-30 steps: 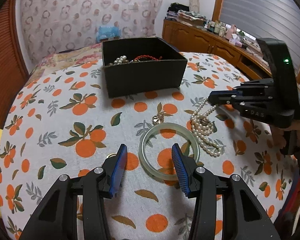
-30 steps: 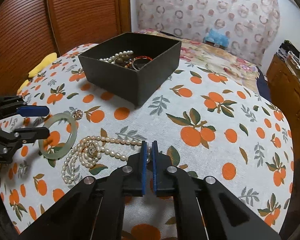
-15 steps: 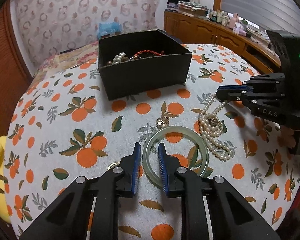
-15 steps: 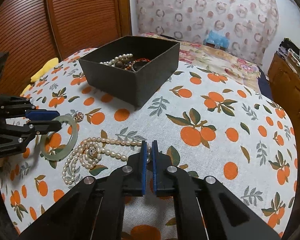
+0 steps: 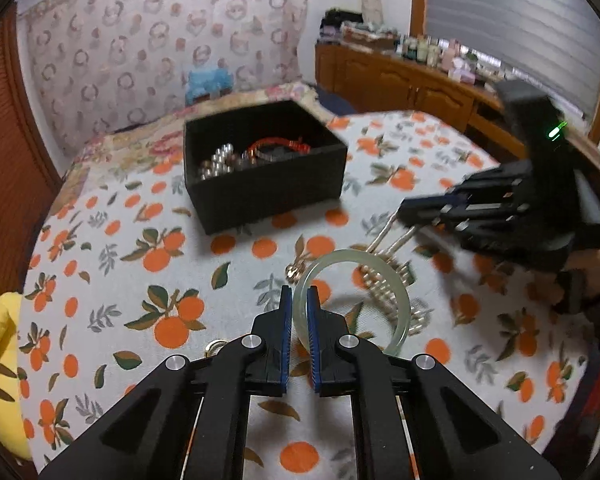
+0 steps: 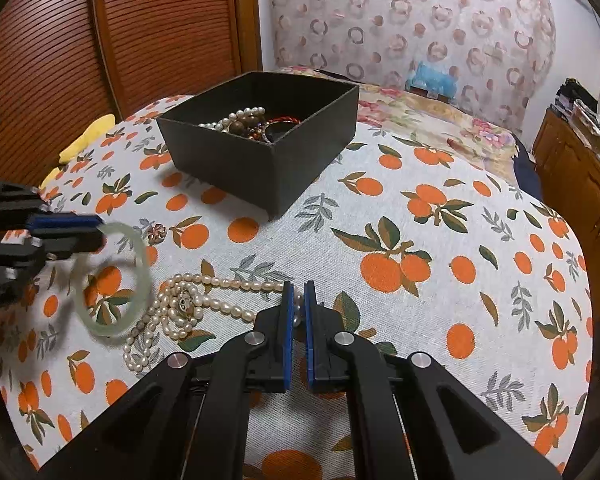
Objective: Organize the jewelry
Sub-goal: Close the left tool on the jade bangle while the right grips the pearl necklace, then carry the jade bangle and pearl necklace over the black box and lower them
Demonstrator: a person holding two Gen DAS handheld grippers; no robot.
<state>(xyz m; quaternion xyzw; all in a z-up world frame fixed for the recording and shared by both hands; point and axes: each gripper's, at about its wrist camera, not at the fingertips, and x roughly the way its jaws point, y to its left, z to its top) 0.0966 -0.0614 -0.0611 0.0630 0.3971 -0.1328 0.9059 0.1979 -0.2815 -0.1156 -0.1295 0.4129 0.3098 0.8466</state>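
My left gripper (image 5: 299, 298) is shut on the rim of a pale green jade bangle (image 5: 396, 280) and holds it tilted above the cloth; it also shows in the right wrist view (image 6: 140, 280). My right gripper (image 6: 296, 296) is shut on a white pearl necklace (image 6: 188, 304), one end lifted, the rest trailing on the cloth. In the left wrist view the necklace (image 5: 384, 292) hangs from the right gripper (image 5: 410, 210). A black open box (image 5: 260, 168), also seen from the right (image 6: 268, 168), holds pearls and a red bracelet.
The round table wears an orange-print cloth (image 6: 420, 240). A small gold brooch (image 6: 157, 233) lies near the bangle, and a small ring (image 5: 214, 346) by my left fingers. A yellow cloth (image 5: 0, 344) hangs at the left edge. A wooden dresser (image 5: 420, 84) stands behind.
My left gripper closed on the bangle's rim and lifted it off the cloth. My right gripper, shut on the necklace throughout, has raised its end so the pearls pull taut.
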